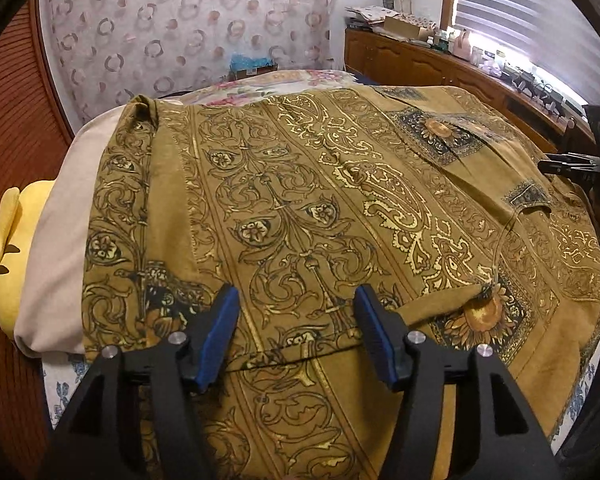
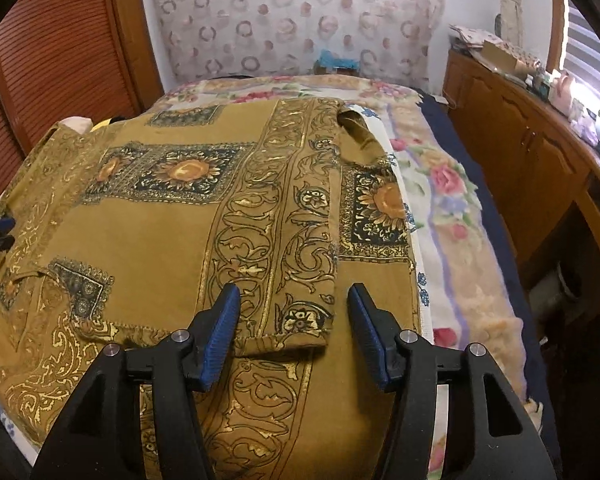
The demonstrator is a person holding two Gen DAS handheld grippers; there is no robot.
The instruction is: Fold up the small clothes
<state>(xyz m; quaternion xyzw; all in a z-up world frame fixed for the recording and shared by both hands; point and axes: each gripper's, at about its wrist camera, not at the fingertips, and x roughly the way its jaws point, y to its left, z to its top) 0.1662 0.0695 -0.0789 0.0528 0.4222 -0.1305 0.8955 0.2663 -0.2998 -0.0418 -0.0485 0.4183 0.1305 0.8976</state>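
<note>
An olive-gold shirt [image 1: 300, 200] with scroll, paisley and sunflower prints lies spread on the bed. It also shows in the right wrist view [image 2: 148, 232]. Its sleeves are folded in over the body: one cuff edge [image 1: 300, 356] lies between my left fingers, the other cuff [image 2: 284, 340] between my right fingers. My left gripper [image 1: 296, 300] is open just above the cloth. My right gripper [image 2: 294, 300] is open just above the folded sleeve. Neither holds anything. The right gripper shows at the right edge of the left wrist view [image 1: 572, 168].
The bed carries a floral blanket [image 2: 448, 184] to the right and a beige pillow [image 1: 56, 264] with a yellow cushion [image 1: 8, 248] to the left. A wooden dresser [image 2: 532, 152] with clutter runs along the right. A wooden slatted door [image 2: 60, 40] stands at the left.
</note>
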